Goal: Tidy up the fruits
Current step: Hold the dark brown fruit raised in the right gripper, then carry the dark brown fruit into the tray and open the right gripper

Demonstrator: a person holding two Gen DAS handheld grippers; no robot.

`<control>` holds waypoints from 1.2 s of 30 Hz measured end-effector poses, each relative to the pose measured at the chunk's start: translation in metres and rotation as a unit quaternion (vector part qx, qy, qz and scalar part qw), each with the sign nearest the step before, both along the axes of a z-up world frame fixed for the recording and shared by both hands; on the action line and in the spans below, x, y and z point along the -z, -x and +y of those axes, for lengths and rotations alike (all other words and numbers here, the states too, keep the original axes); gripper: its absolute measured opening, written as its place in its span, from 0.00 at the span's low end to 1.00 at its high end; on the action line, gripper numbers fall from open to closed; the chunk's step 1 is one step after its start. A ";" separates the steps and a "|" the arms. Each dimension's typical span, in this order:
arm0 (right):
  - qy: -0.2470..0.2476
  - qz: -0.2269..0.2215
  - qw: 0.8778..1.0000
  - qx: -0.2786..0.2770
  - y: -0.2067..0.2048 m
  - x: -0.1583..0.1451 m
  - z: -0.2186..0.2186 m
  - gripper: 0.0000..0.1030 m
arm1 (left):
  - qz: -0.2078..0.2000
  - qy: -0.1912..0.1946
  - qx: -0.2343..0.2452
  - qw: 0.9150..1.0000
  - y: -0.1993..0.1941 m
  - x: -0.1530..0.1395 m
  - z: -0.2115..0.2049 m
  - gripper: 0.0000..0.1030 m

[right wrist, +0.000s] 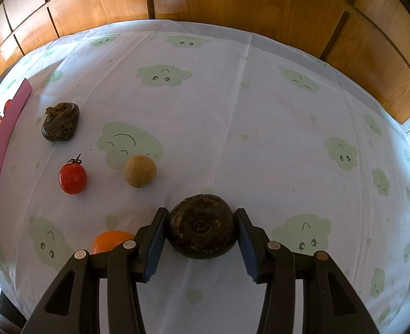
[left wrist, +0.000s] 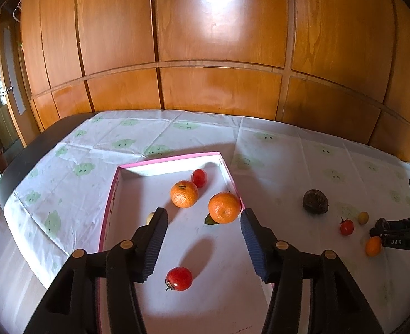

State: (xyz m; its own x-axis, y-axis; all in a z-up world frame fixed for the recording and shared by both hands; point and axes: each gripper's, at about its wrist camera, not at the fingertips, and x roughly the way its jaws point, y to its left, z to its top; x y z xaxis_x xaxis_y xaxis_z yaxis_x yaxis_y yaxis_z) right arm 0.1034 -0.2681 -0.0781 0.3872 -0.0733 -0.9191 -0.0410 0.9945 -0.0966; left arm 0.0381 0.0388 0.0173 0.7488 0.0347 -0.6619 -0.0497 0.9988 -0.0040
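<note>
Left wrist view overlooks box (left wrist: 115, 183); right view steeper, close; both share tablecloth (right wrist: 232, 111).

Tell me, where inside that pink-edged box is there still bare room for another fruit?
The box's near floor is mostly bare, holding only one tomato. The left side is also free. The far right corner is crowded: two oranges and another tomato.

A dark round fruit (right wrist: 202, 226) is clasped between the blue pads of the right gripper (right wrist: 201, 238) on the patterned tablecloth (right wrist: 232, 111). Left of that fruit an orange fruit (right wrist: 108, 240) is partly hidden. Beyond it a tan fruit (right wrist: 140, 171), a red tomato (right wrist: 72, 178) and a wrinkled dark fruit (right wrist: 61, 125) are seen. The pink box wall (right wrist: 1, 161) is seen far left.
</note>
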 end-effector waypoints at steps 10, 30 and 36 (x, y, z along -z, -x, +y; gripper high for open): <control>-0.001 -0.043 0.999 -0.013 0.004 -0.032 0.017 0.47 | 0.003 0.000 -0.041 0.999 0.005 0.005 0.033 0.55; -0.037 -0.118 0.956 -0.265 0.068 -0.064 0.258 0.47 | 0.016 0.009 -0.124 0.992 0.019 0.017 0.100 0.55; -0.029 -0.104 0.951 -0.288 0.075 -0.051 0.285 0.47 | 0.019 0.012 -0.138 0.990 0.024 0.021 0.112 0.55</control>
